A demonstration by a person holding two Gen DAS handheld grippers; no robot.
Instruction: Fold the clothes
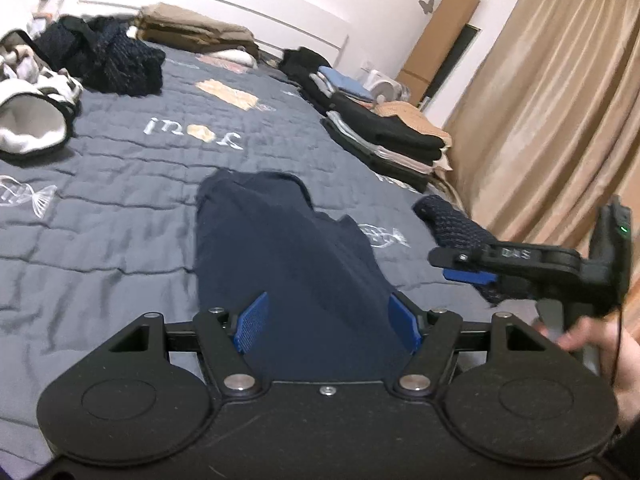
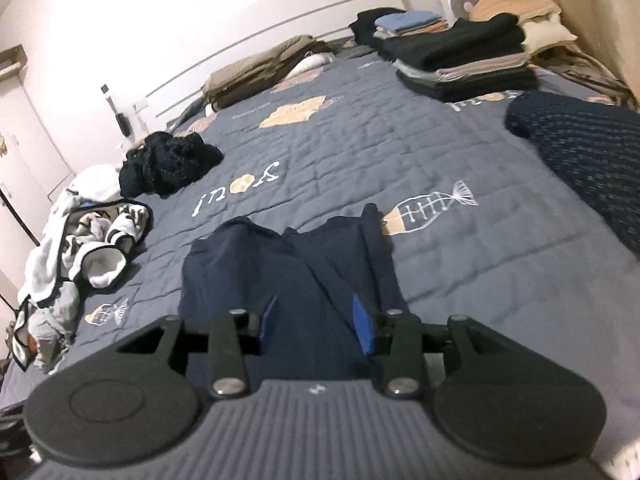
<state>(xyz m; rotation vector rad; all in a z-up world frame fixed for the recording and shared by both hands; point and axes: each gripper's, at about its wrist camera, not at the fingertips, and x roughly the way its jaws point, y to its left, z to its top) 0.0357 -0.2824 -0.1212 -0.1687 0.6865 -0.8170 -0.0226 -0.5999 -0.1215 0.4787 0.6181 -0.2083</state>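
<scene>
left tool (image 1: 327,322) gaping over navy garment (image 1: 280,248); right tool (image 1: 466,268) sideways

- The grey quilt (image 1: 120,184) carries white stitched lettering (image 1: 192,132) that reads roughly "you!" upside down in the left wrist view, its "o" filled by a tan patch;
- the same word (image 2: 240,190) shows in the right wrist view, slanted, still inverted;
- the right tongs (image 1: 466,272) bear pale raised characters (image 1: 510,253) on the black body, too blurred to read; a green light glows beside them
</scene>
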